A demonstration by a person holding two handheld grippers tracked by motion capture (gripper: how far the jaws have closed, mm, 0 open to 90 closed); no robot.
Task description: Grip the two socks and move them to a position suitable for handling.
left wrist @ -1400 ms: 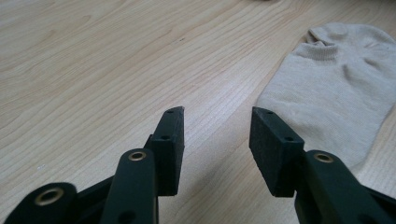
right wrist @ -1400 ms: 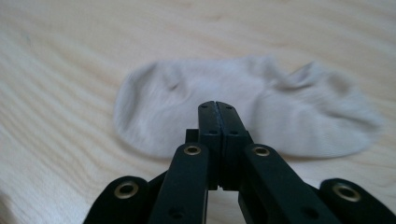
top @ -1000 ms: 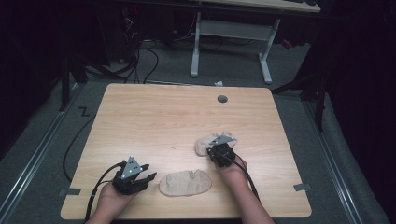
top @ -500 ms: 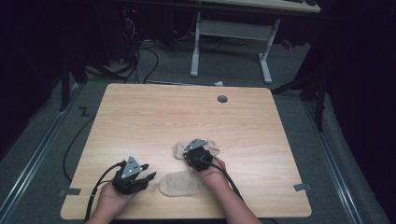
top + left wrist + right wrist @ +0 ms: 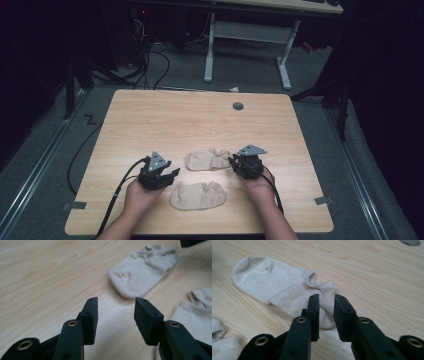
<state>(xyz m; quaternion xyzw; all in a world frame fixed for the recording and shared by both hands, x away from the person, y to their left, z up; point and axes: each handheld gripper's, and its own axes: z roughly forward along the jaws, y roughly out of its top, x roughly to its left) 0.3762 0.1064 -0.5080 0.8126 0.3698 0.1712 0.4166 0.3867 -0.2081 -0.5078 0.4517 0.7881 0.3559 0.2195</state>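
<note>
2 beige socks on the table (image 5: 150,120) — the far sock (image 5: 207,160) lies lengthwise left to right, its heel end just ahead of the right gripper (image 5: 325,300), jaws narrowly apart and empty; the left gripper (image 5: 116,303), jaws spread, waits beside the near sock (image 5: 198,196).

Two beige ankle socks, both flat on the table.

Far sock (image 5: 207,160): lies lengthwise across, cuff end bunched and wrinkled just at the tips of the right gripper (image 5: 235,164), toe end pointing away from it toward the left gripper (image 5: 172,173). In the right gripper view the cuff opening (image 5: 310,277) sits just ahead of the jaws.

Near sock (image 5: 198,195): smoother, lies between the two hands, just right of the left gripper, apart from the far sock.
</note>
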